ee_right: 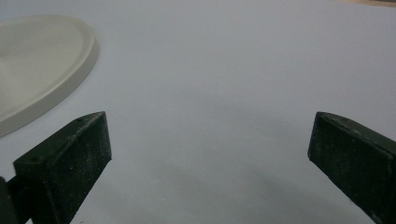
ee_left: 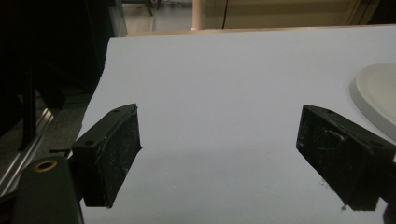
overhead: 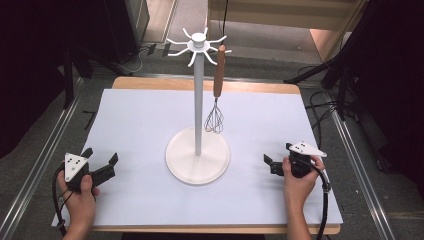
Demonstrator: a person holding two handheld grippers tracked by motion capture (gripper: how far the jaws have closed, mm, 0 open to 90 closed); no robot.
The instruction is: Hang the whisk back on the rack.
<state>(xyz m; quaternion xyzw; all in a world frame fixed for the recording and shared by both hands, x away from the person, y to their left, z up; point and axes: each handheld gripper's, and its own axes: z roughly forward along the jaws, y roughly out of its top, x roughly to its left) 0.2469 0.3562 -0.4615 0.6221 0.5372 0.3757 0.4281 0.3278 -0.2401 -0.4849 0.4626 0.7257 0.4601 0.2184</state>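
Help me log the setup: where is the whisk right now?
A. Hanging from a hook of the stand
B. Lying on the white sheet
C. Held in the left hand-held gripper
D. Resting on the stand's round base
A: the whisk hangs wires-down from a hook at the top of the stand, beside its pole and clear of both open hand-held grippers.

High view: fixed overhead on the person's side, angled forward and down, covers the whole white table. Left gripper view: low, close to the surface, facing the table's far edge. Right gripper view: lower still, facing the middle. All three share the stand's round base.
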